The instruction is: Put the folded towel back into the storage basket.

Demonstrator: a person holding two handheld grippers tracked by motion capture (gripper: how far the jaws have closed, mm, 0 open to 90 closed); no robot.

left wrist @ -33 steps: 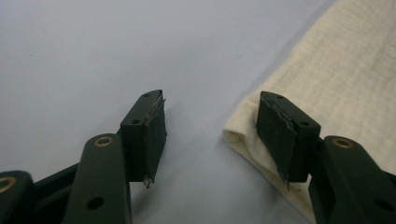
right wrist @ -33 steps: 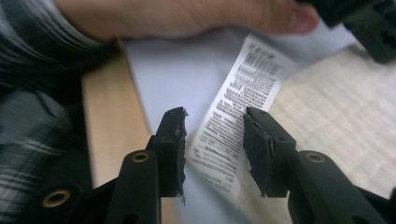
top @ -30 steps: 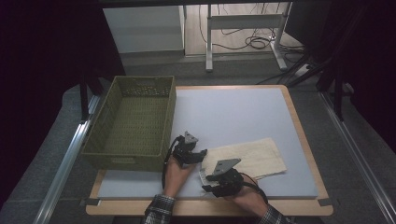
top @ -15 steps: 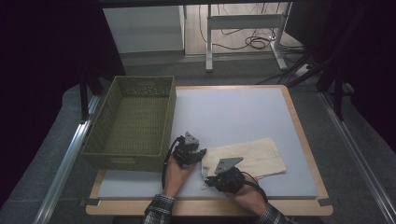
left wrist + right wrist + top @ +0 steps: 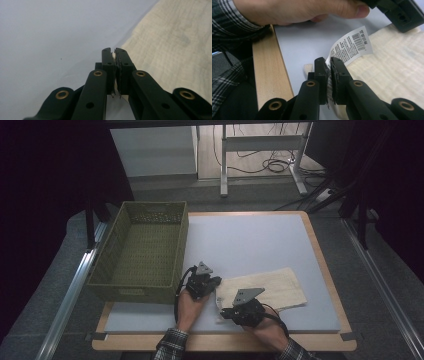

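Cloth: cream folded towel (image 5: 265, 289), flat on the pale mat (image 5: 260, 240) at my near side, well right of the basket; its left end lies between my two tongs.
Care label: white printed tag (image 5: 350, 46) at the towel's near-left corner, curling up beside my right jaws.
Right tongs (image 5: 330, 66): clenched on the towel's corner at the label's root; label and fabric are pinched between the pads.
Left tongs (image 5: 114, 56): jaws have just been closing and now meet on the towel's far-left edge; I see only a thin sliver of cloth between them.
Change: both pairs stood wider a second ago; my hands have barely shifted.
Meaning: I judge both left corners gripped, so lifting or folding can begin; the left grip looks shallow and might slip.
Basket: green woven bin (image 5: 142, 252), at the table's left.
Table edge: wooden rim (image 5: 268, 67), beside my sleeve.
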